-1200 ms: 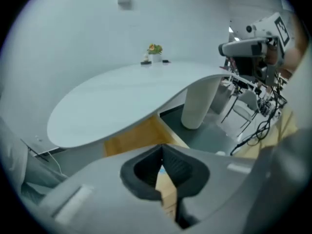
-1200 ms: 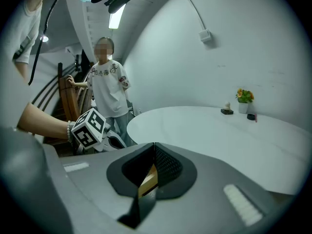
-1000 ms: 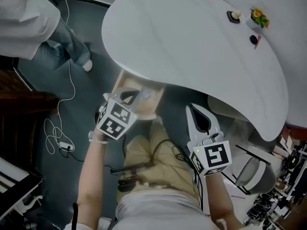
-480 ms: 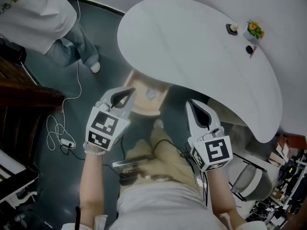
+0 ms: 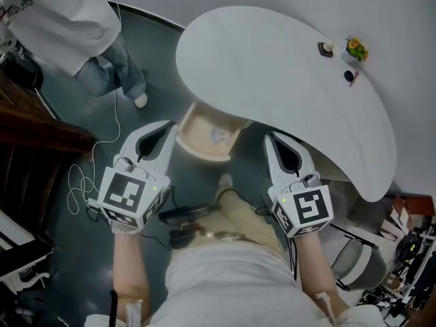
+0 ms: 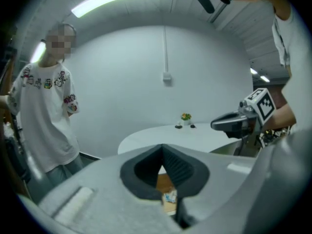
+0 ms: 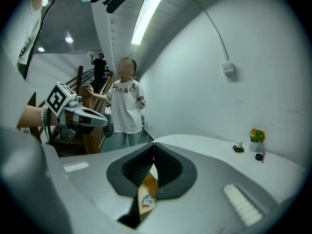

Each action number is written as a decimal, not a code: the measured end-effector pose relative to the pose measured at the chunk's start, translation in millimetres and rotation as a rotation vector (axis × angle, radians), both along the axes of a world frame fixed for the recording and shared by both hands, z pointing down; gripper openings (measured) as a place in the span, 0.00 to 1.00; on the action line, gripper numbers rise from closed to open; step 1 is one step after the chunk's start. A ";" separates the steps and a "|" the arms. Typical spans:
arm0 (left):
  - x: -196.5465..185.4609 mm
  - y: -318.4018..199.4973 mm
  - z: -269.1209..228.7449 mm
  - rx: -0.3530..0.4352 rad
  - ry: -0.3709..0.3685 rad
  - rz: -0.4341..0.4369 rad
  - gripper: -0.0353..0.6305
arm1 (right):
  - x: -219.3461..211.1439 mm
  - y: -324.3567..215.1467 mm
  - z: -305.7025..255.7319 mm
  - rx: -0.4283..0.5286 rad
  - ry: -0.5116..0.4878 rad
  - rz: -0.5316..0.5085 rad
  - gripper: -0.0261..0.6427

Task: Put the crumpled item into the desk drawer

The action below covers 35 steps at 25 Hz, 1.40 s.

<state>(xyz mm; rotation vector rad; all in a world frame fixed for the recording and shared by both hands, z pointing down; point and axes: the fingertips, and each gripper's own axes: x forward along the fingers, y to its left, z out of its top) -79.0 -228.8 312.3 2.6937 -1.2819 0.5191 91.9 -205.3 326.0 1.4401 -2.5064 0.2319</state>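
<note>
The crumpled item (image 5: 219,135), pale with bluish print, lies inside the open wooden drawer (image 5: 198,151) under the white desk (image 5: 272,67). My left gripper (image 5: 163,125) is shut and empty, pulled back to the left of the drawer's front. Just as empty and shut, my right gripper (image 5: 272,138) hangs to the drawer's right, below the desk edge. In the left gripper view the crumpled item (image 6: 170,197) shows through the gap under the closed tips of the left gripper (image 6: 162,145). In the right gripper view the crumpled item (image 7: 145,199) lies in the drawer below the right gripper (image 7: 154,144).
A person in a white T-shirt and jeans (image 5: 75,26) stands at the upper left. A white cable (image 5: 85,182) loops on the floor. A small flower pot (image 5: 355,48) and a figurine (image 5: 325,48) sit at the desk's far end. A chair (image 5: 357,251) stands at the lower right.
My left gripper has drawn back from over the drawer, down and to the left. The crumpled item stays in the drawer. My right gripper has hardly moved.
</note>
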 end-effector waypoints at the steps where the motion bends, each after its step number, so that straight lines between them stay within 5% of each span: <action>1: -2.7 3.2 -3.5 0.007 0.005 -0.009 0.05 | -1.2 1.2 -3.6 0.007 -0.001 -0.001 0.05; 35: -18.1 47.2 -8.8 0.017 0.045 -0.024 0.05 | -20.1 19.7 -17.6 0.048 0.023 -0.031 0.05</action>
